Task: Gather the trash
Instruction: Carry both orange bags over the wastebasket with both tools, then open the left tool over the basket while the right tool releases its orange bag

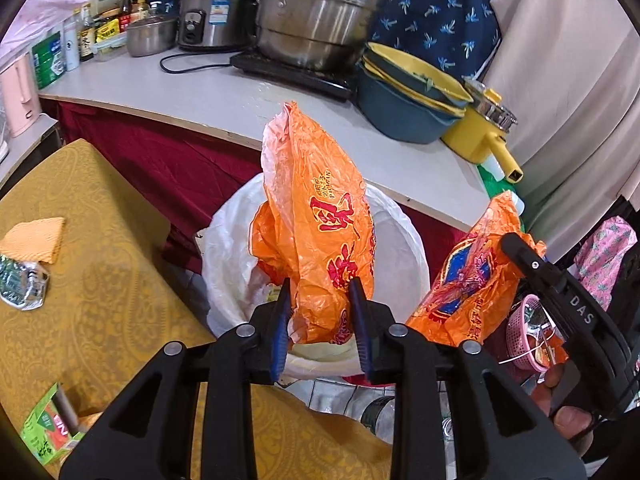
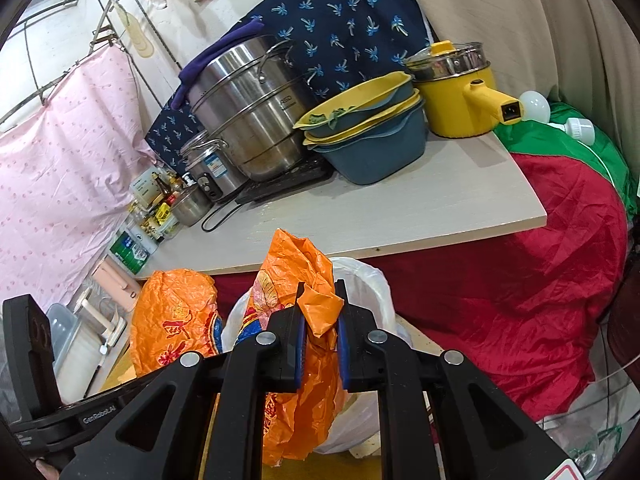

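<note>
An orange plastic bag (image 1: 320,224) with red print is held up over a bin lined with a white bag (image 1: 228,248). My left gripper (image 1: 322,300) is shut on one side of the orange bag. My right gripper (image 2: 321,312) is shut on the other side of the bag (image 2: 316,280); that side also shows in the left wrist view (image 1: 468,280) with the right gripper's black body (image 1: 560,300) beside it. The white-lined bin (image 2: 368,288) lies just behind the right gripper's fingers. The left-held side of the bag (image 2: 176,320) shows at lower left of the right wrist view.
A yellow patterned tabletop (image 1: 100,280) at left holds a crushed foil wrapper (image 1: 22,284), an orange cloth (image 1: 36,240) and a green carton (image 1: 48,436). A pale counter (image 1: 240,100) behind carries steel pots (image 1: 320,12), stacked blue-yellow bowls (image 1: 408,92) and a yellow pot (image 1: 484,132). Red cloth (image 2: 520,300) drapes below.
</note>
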### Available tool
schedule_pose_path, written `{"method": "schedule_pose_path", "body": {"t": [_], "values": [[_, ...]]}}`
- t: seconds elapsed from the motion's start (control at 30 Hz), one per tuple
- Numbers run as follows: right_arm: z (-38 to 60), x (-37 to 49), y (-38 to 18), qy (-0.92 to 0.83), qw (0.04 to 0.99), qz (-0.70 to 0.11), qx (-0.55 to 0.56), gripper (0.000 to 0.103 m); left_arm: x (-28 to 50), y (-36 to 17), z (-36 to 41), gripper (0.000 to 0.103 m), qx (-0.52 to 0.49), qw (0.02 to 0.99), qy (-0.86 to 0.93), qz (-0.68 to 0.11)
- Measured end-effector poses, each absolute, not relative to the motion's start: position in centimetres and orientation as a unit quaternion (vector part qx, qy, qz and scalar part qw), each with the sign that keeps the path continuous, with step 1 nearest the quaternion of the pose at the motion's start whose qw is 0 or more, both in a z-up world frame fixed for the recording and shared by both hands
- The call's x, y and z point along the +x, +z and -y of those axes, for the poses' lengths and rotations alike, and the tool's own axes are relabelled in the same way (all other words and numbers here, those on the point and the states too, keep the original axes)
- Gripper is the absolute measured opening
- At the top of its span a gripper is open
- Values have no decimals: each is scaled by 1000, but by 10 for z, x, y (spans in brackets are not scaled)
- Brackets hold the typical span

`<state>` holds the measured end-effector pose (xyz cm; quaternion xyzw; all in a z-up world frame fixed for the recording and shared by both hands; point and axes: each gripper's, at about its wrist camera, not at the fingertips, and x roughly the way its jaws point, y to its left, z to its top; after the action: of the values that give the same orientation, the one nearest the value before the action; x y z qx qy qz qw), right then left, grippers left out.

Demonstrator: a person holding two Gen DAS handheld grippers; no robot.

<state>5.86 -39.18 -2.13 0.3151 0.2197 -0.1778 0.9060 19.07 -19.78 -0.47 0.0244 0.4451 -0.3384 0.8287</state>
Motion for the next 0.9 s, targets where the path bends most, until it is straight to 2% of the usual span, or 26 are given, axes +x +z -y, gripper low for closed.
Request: {"method": "schedule_pose_path", "body": {"t": [0.13,0.2,0.23,0.6,0.7,0.9], "values": [[399,60,-29,-184,903,-224,318,12,195,-13,211,34,35,825,-340,-449],[403,61,-31,-186,902,-226,319,12,198,-17,217,45,39,825,-336,-454],[404,62,-32,-187,901,-226,320,12,199,-18,218,46,38,826,-333,-453],[401,85,-38,-177,903,-237,310,13,220,-19,202,48,24,839,-306,-450],[396,96,-38,-172,905,-238,308,17,224,-19,193,48,16,841,-298,-451],[389,117,-35,-161,909,-238,302,17,228,-15,174,51,6,848,-287,-446]]}}
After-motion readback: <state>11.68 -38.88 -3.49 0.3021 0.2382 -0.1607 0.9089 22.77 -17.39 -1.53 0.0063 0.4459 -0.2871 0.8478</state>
